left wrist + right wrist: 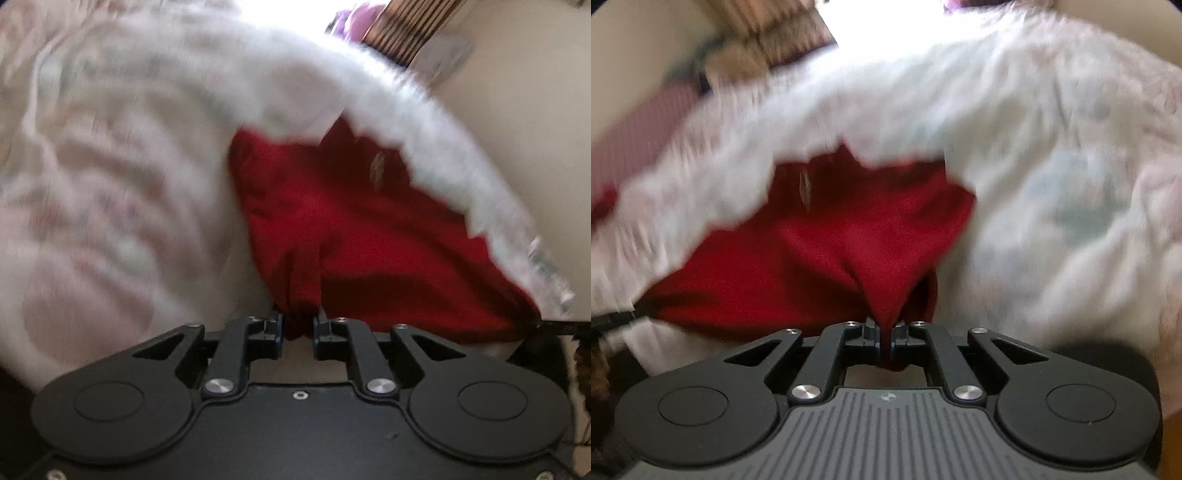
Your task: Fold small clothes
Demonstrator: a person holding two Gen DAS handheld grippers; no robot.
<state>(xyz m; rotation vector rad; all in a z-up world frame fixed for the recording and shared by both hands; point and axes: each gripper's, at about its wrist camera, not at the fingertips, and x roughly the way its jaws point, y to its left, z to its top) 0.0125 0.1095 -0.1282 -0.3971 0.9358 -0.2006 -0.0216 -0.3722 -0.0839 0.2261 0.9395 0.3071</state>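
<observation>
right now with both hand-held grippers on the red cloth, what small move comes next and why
Probably draw the two apart a little to pull the red cloth taut. The left hand-held gripper and the right hand-held gripper each pinch a bunched bit of it, and it sags in folds between them over the patterned white bedding, so it is not flat enough to fold.

Motion blur smears the patterned bedcover; the red garment hides what lies beneath.

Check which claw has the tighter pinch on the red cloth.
The right claw: its jaws are nearly together on a thin tuck of the red garment. The left claw stands wider, a thicker bunch of the same garment between its jaws.
</observation>
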